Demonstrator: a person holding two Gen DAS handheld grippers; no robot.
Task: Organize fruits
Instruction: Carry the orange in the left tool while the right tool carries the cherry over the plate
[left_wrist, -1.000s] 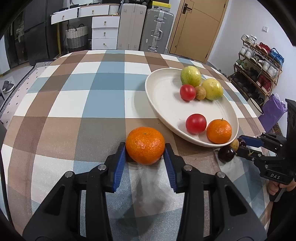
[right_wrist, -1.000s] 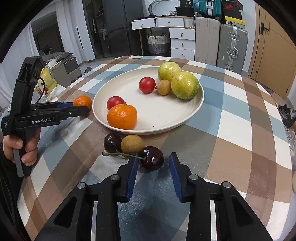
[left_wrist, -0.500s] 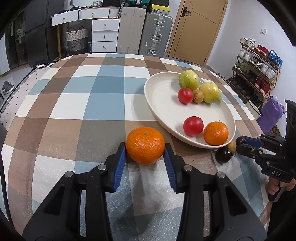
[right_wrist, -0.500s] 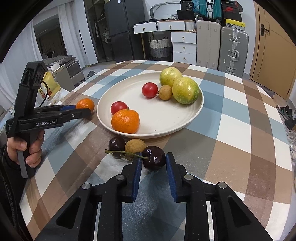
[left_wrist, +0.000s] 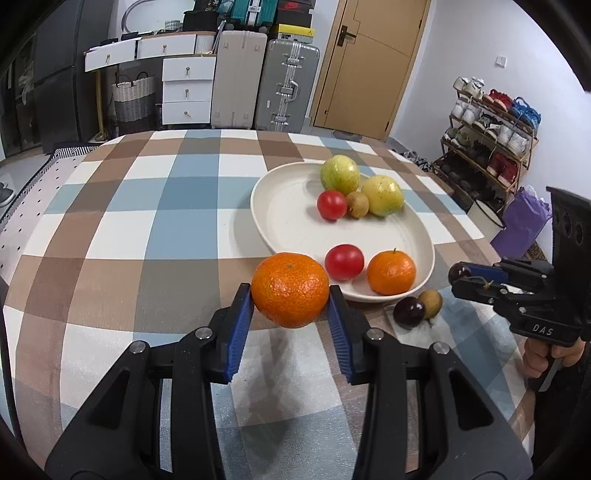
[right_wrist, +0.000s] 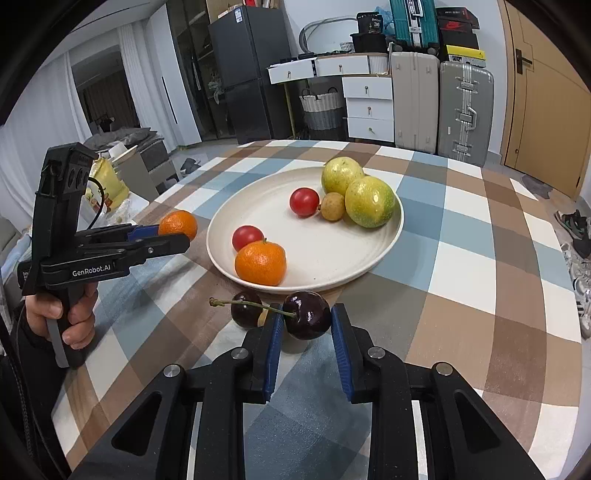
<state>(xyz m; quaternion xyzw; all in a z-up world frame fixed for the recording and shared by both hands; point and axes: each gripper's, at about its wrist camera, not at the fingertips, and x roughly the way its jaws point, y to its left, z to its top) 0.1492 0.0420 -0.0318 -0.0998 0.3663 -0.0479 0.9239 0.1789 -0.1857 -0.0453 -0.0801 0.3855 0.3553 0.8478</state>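
My left gripper (left_wrist: 290, 295) is shut on an orange tangerine (left_wrist: 290, 289) and holds it above the checked cloth, just short of the white plate (left_wrist: 291, 221). My right gripper (right_wrist: 306, 318) is shut on a dark cherry (right_wrist: 308, 314) with a long stem, lifted near the plate's front rim (right_wrist: 295, 290). The plate holds two yellow-green fruits (right_wrist: 369, 201), two red tomatoes (right_wrist: 304, 201), a small brown fruit (right_wrist: 332, 206) and another tangerine (right_wrist: 260, 262). A second cherry (left_wrist: 409, 312) and a small brown fruit (left_wrist: 430, 302) lie on the cloth beside the plate.
The round table (left_wrist: 122, 221) has a checked blue, brown and white cloth. Beyond it stand suitcases (left_wrist: 291, 85), white drawers (left_wrist: 186, 92) and a shoe rack (left_wrist: 491, 122). The table edge runs close on the right in the left wrist view.
Both grippers have risen. The left has lifted the tangerine off the cloth toward the plate. The right has closed on the cherry and lifted it away from the other cherry and brown fruit.
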